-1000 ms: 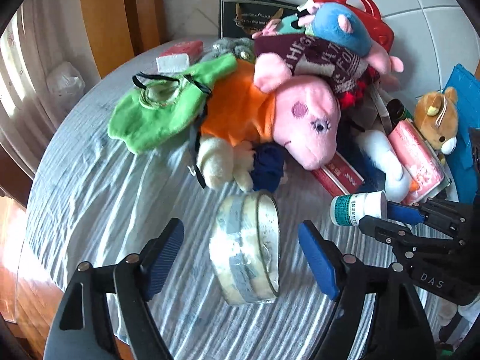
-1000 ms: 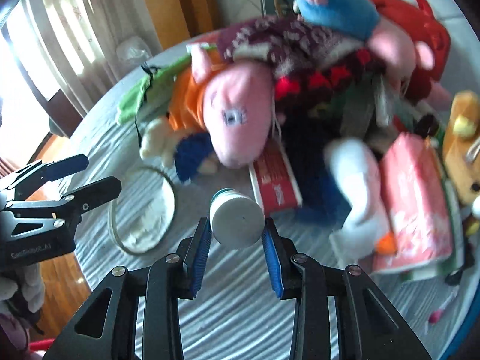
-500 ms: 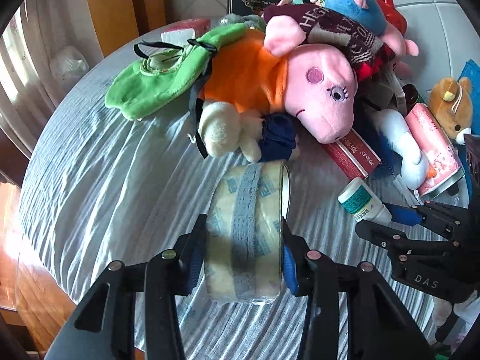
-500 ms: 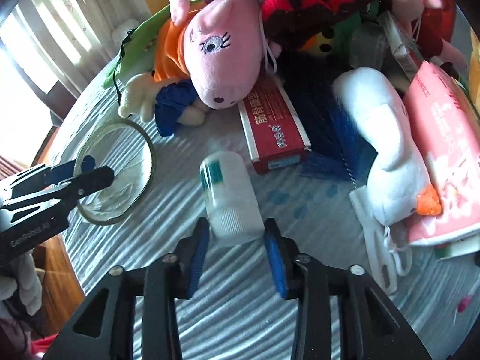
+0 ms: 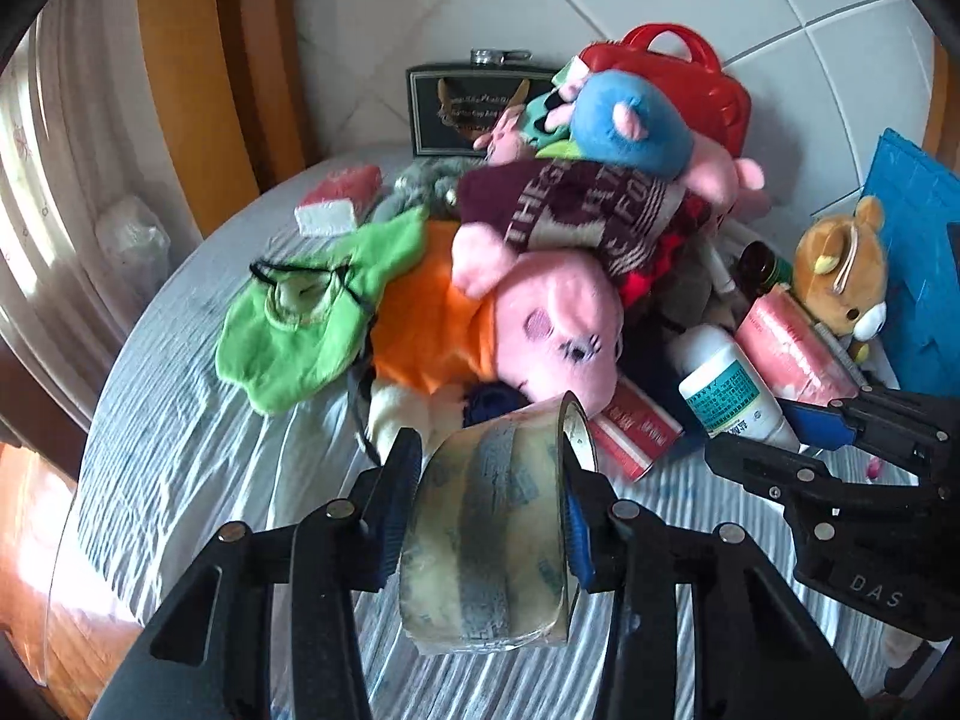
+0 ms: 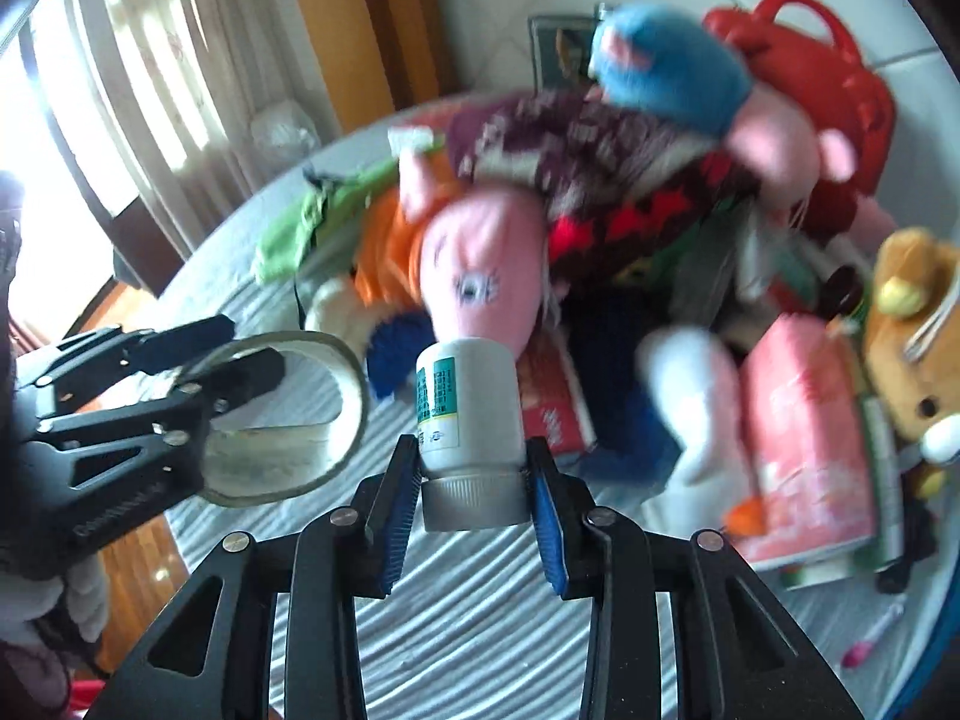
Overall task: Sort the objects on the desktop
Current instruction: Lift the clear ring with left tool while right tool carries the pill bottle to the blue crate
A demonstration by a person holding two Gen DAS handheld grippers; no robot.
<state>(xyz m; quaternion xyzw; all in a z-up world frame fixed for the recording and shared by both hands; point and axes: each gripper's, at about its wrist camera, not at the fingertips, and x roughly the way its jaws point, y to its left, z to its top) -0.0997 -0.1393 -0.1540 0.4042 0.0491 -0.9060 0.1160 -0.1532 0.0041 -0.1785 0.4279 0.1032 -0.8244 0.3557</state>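
My left gripper is shut on a big roll of clear tape and holds it off the grey striped cloth. The roll also shows in the right wrist view, with the left gripper around it. My right gripper is shut on a white bottle with a teal label, gripped at its cap end. In the left wrist view the bottle is at the right, held by the right gripper.
A pile sits behind: pink pig plush, green cloth, maroon scarf, blue plush, red case, red box, pink packet, brown bear, blue board. The table edge is at the left.
The left gripper closed on the tape roll and lifted it. The right gripper raised the bottle off the cloth and tipped it up.
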